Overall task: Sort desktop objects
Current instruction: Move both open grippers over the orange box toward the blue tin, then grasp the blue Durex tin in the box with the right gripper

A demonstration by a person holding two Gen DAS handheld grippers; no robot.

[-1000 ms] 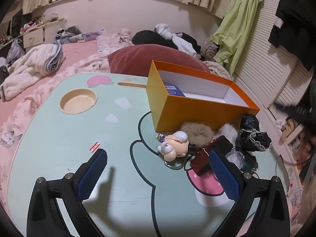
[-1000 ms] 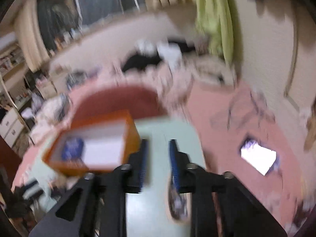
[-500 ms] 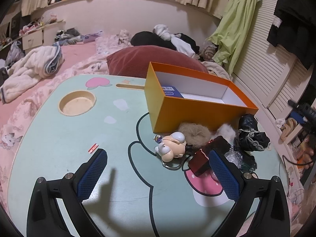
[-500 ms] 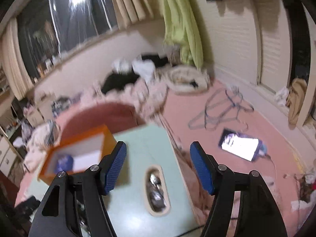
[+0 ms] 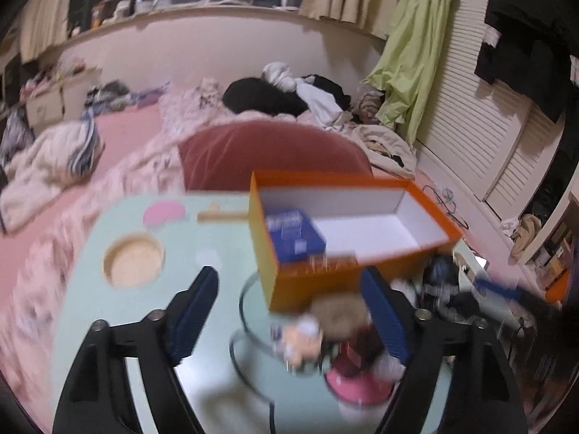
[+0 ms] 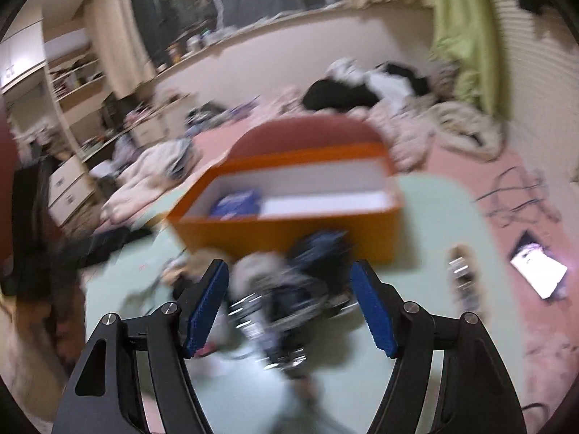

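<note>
An orange box [image 5: 347, 282] stands on the mint-green table [image 5: 144, 325] with a blue carton [image 5: 295, 235] inside it. In front of the box lies a pile: a small toy figure [image 5: 300, 340], a brown fluffy ball [image 5: 340, 311] and a dark red item [image 5: 353, 356]. My left gripper [image 5: 289, 289] hangs above this pile. Its jaws are closing and grip nothing. The right wrist view is blurred and faces the box [image 6: 289, 231] from the other side. There my right gripper [image 6: 289, 271] frames a dark pouch [image 6: 318, 249] and white fluff [image 6: 260, 271], jaws opening, nothing gripped.
A round cup recess [image 5: 133, 262] sits at the table's left. A slot with metal bits [image 6: 461, 278] lies near its right end. A dark red cushion [image 5: 271, 155] and heaped bedding lie behind the box. A lit screen [image 6: 539, 275] rests on the pink floor.
My left gripper rose and its jaws narrowed. My right gripper swung left from the table's end to face the box and pile, and its jaws went from nearly shut to wide.
</note>
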